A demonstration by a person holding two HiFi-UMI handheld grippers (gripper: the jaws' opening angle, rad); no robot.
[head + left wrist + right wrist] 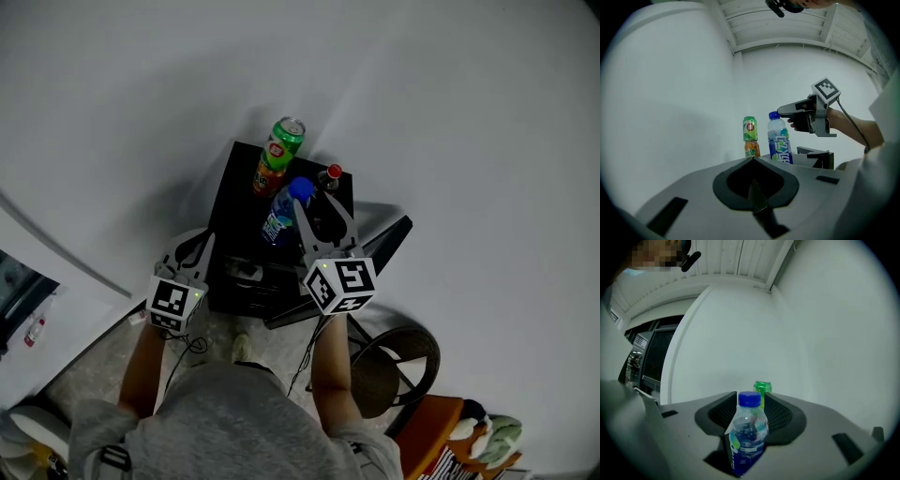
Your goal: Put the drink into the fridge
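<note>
Right gripper view: the foot of the blue-capped bottle (747, 437) is cut off behind the body of the right gripper (751, 393). Contact between pads and bottle cannot be settled. The green can (762, 387) is mostly covered by the bottle's cap.

Left gripper view: the lower part of the orange can (751, 149) and the bottle's foot are hidden behind the left gripper (752, 158). Label print is too small to be read. A dark object (785, 5) is cut by the top edge and is not identified.

Head view: the dark red-capped bottle (330, 175) is partly covered by the right gripper's jaws. A small bottle (35, 330) at the left edge is too small to be identified.
</note>
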